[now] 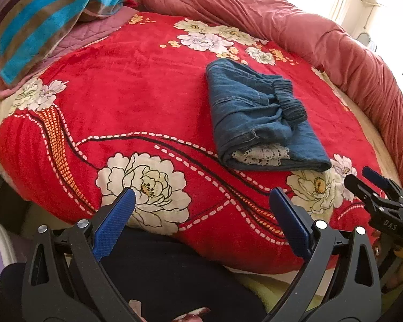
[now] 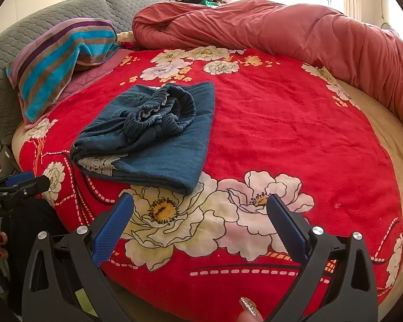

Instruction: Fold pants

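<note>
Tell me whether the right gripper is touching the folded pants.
Apart. The right wrist view shows the right gripper open, with red blanket between its fingertips and the pants.

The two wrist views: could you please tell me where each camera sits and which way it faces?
Left wrist: on the left gripper, open at the bed's near edge, facing the folded pants; the right gripper shows at right.
Right wrist: on the right gripper, open, facing across the red blanket; a fingertip shows below.
Shared: pants, blanket, striped pillow, pink duvet.
</note>
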The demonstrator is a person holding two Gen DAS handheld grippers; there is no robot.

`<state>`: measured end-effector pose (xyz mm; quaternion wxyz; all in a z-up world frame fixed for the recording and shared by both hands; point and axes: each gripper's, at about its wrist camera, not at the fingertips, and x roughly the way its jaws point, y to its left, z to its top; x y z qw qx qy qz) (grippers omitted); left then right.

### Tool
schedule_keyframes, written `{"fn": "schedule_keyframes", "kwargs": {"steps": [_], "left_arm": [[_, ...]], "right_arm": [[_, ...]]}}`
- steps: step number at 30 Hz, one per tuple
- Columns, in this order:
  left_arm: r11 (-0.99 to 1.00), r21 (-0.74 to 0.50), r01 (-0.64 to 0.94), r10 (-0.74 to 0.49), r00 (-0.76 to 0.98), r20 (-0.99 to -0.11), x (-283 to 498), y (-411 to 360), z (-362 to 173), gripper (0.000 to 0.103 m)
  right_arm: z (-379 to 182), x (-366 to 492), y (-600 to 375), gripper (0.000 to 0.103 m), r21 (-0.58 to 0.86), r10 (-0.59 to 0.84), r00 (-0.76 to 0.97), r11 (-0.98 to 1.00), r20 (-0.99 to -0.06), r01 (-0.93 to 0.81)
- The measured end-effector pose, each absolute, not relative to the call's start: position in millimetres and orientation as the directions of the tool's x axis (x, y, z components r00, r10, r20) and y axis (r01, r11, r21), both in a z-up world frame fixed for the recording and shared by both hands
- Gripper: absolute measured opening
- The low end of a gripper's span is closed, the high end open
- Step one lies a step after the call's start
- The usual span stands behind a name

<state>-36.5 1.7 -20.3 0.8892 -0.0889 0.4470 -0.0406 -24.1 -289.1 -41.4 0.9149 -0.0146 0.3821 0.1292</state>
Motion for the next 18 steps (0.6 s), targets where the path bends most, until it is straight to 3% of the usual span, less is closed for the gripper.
{"fn": "schedule_keyframes", "kwargs": {"steps": [18], "left_arm": [[0.981,-0.168,-0.098,-0.08,0.583,-0.809,-31,18,-20,0.093]], "right_arm": [[-41,-15,-314,0.098,0.07,0.169,0.69,0.983,-0.704,-0.17]]}}
